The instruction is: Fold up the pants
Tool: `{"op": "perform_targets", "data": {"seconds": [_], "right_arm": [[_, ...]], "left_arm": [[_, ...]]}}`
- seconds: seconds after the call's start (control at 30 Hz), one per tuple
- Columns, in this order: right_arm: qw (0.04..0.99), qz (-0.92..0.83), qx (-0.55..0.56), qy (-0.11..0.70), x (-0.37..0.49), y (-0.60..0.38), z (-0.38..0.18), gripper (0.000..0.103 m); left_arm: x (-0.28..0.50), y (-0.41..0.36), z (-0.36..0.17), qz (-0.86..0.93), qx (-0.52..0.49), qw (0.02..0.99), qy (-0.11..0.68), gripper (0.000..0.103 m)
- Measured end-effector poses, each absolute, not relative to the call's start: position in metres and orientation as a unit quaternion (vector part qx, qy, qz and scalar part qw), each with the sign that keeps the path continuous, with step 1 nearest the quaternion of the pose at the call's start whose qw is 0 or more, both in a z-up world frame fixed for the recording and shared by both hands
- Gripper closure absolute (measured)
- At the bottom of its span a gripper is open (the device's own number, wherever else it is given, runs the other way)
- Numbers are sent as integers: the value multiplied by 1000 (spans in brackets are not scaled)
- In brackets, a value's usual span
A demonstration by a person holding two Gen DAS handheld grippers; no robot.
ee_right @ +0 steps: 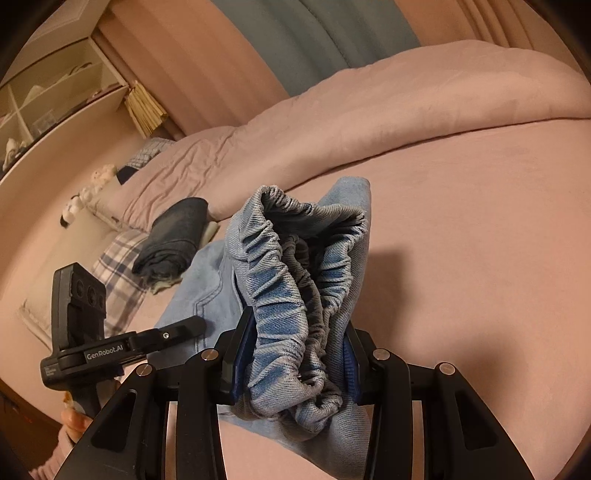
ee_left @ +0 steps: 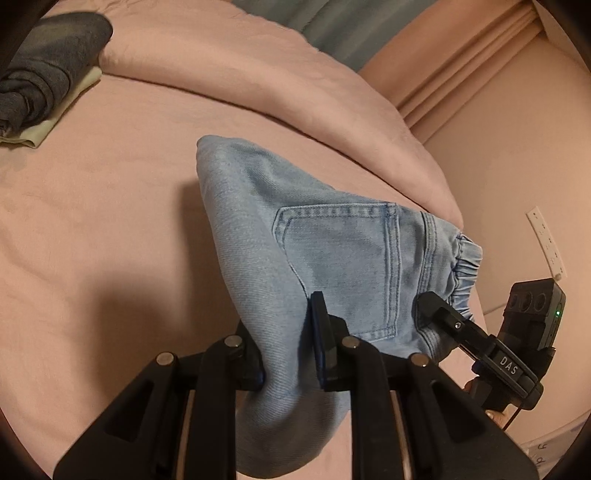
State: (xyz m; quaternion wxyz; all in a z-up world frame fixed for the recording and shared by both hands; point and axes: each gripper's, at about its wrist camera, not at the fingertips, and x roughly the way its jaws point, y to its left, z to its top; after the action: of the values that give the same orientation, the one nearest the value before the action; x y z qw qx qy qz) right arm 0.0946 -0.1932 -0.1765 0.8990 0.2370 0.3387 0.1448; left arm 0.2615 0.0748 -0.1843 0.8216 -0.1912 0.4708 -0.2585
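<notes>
Both tongs gripping jeans (ee_left: 332, 251), pink bed (ee_left: 110, 203), curtains (ee_right: 314, 33)

**Arrangement of items on the bed**

The pants (ee_left: 325, 258) hang above the bed (ee_left: 110, 229), between the left hand-held gripper (ee_left: 291, 347) and the right hand-held gripper (ee_right: 291, 354), waistband toward the right one. A folded garment (ee_right: 173, 236) lies at the bed's left, on a pillow (ee_right: 118, 273). The duvet (ee_right: 406, 110) is bunched along the far side, curtains (ee_right: 314, 33) behind it.

"DAS" on right gripper (ee_left: 424, 306) (side bar); "GenRobot.AI" on left gripper (ee_right: 199, 323)
</notes>
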Motion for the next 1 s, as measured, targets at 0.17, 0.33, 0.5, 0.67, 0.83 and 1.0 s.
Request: {"op": "perform_targets", "data": {"seconds": [0.17,0.33,0.5,0.67,0.83,1.0], "right_arm": [[890,142,251,354,137,-190,-200,60],[866,114,280,399,163,-202,-236,47],[831,142,343,415,148,-232,-245,40],[865,104,312,380,117,-254,-205,34],[916,113,193,334,122,-222,-155,48],[916,117,100,371,172,-176,-168,68]], "left_arm": [[303,82,-208,-239,-197,820,481,85],[316,85,-237,-209,-218,806,509,56],[299,102,-221,-181,-198,826,497,50],[271,112,-179,-152,-102,881,436,45],[259,83,-169,-185,-71,890,410,40],[278,38,-202,-218,-30,864,453,42]]}}
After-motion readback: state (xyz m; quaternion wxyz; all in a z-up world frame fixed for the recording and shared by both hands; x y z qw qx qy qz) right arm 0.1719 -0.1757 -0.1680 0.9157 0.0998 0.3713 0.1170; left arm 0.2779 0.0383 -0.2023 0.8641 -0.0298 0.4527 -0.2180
